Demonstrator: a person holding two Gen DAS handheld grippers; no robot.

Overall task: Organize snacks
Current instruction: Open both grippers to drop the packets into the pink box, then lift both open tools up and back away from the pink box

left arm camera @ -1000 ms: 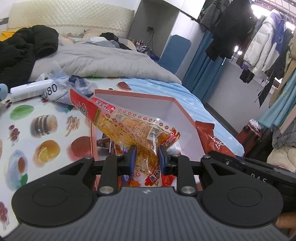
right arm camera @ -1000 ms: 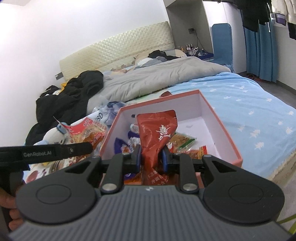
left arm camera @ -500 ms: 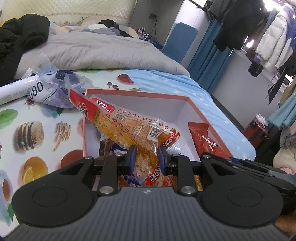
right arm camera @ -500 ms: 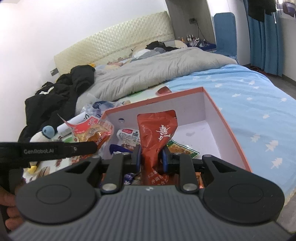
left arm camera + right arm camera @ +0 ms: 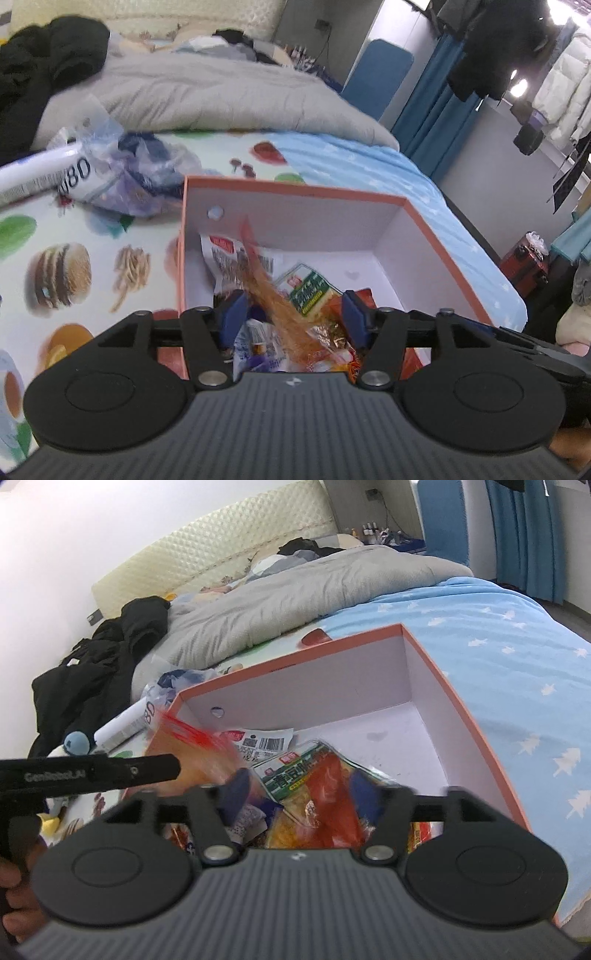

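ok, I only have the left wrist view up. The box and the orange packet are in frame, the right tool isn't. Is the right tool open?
Observer: Open. The right tool has just been opening its jaws, and the pads stand wide apart.
Operator: Anything between them?
Observer: A red packet, blurred. It sits between the pads with neither pressing on it, over the box.
Operator: Anything outside the box that I can't see?
Observer: A small blue-headed figure, beside the white tube, left of the box.
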